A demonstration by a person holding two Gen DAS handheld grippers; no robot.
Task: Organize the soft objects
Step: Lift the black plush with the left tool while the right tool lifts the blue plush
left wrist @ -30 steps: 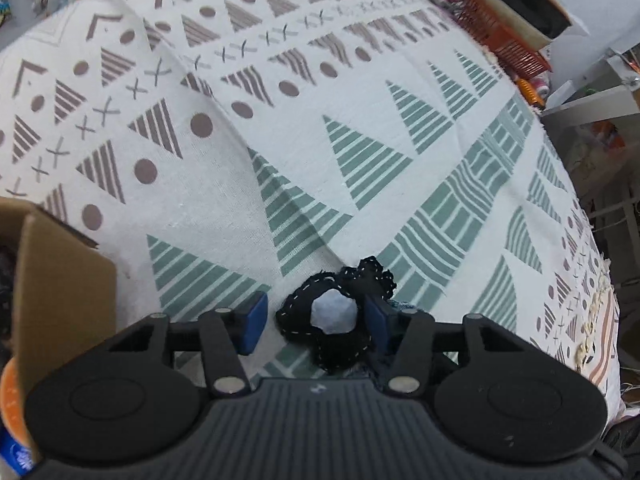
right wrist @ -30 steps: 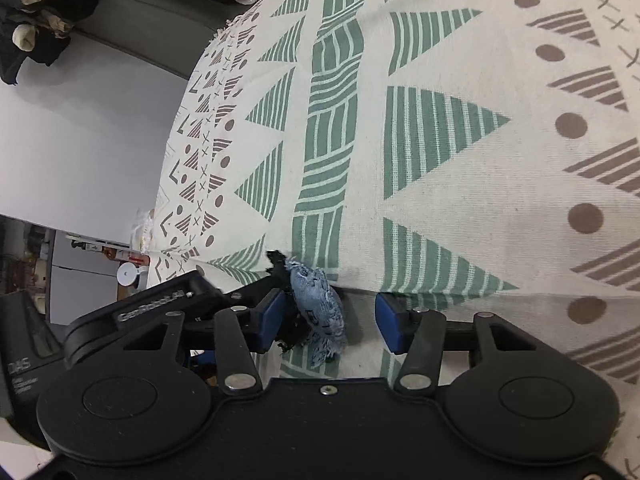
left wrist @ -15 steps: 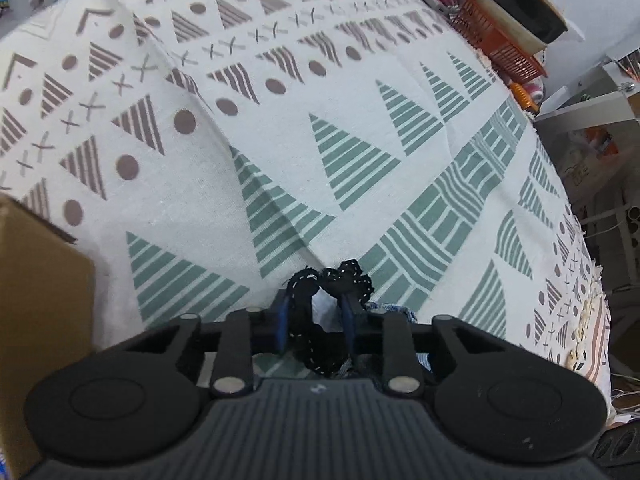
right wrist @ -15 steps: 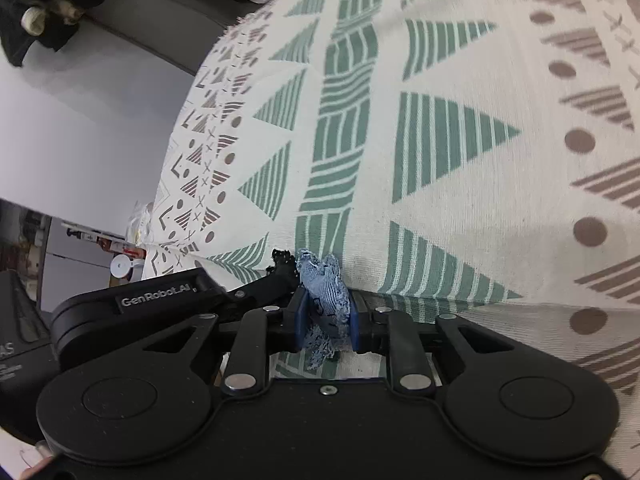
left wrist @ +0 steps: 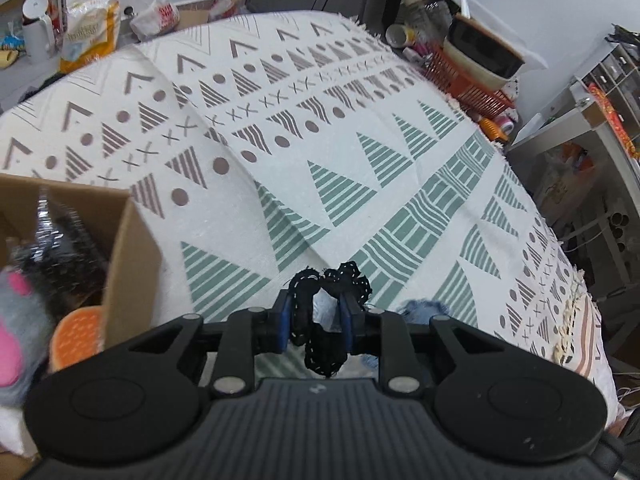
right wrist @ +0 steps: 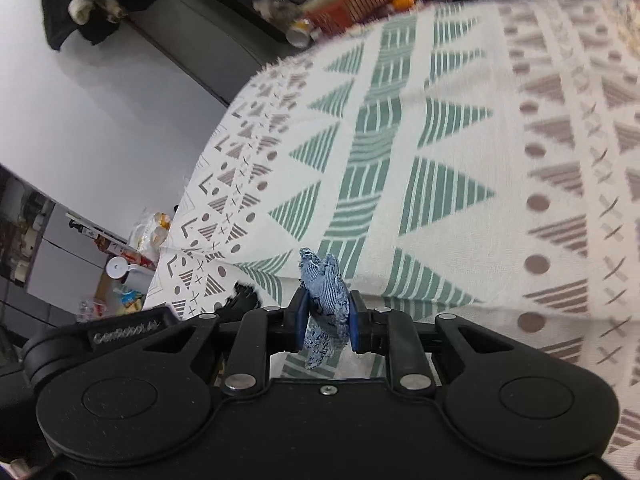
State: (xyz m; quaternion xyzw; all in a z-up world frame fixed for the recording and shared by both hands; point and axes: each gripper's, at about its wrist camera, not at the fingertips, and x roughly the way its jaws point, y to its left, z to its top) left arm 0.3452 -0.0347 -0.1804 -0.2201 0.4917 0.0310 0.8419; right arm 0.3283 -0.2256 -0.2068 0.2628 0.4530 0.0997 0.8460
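My left gripper is shut on a black fabric scrunchie with white stitching, held above the patterned tablecloth. In the right wrist view my right gripper is shut on a blue denim scrunchie, also lifted off the cloth. A bit of that blue denim scrunchie shows just right of my left fingers. An open cardboard box stands at the left and holds a grey and pink plush toy, an orange soft item and dark things.
A red plastic basket with bowls sits at the table's far right edge. Bags, a white jug and packets crowd the far left. Shelving stands to the right of the table. The left gripper's body appears low on the left in the right wrist view.
Both grippers went from open to shut on their scrunchies, then lifted them off the cloth. The views have tilted up, and the box's contents have come into sight.
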